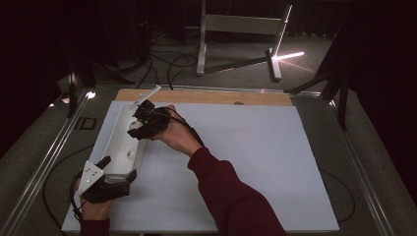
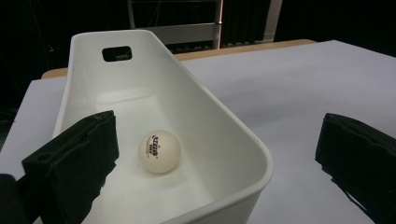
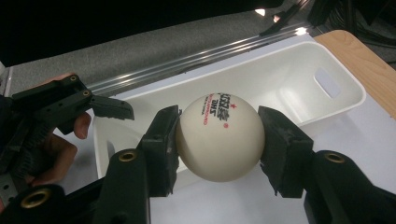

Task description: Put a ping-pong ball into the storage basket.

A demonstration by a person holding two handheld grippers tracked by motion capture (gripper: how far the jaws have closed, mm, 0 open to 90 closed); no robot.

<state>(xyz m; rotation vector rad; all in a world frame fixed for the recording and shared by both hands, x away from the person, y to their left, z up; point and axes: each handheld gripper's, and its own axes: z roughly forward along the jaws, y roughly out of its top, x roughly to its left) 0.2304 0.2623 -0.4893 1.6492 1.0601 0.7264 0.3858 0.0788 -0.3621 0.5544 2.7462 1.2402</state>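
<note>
A long white bin (image 1: 112, 132) lies along the left side of the white board. One white ping-pong ball (image 2: 159, 150) with red print rests on the bin's floor (image 1: 130, 154). My right gripper (image 3: 218, 140) is shut on a second ping-pong ball (image 3: 219, 116) and hovers over the bin's far half (image 1: 139, 124). My left gripper (image 2: 219, 140) is open at the bin's near end (image 1: 118, 168). One of its jaws is inside the bin, the other outside, with the near wall (image 2: 233, 186) between them and not pressed.
The white board (image 1: 246, 162) stretches wide to the right of the bin, with a wooden strip (image 1: 206, 96) along its far edge. Metal rails (image 1: 44, 162) run down both table sides. Cables and a metal stand (image 1: 241, 29) are on the floor beyond.
</note>
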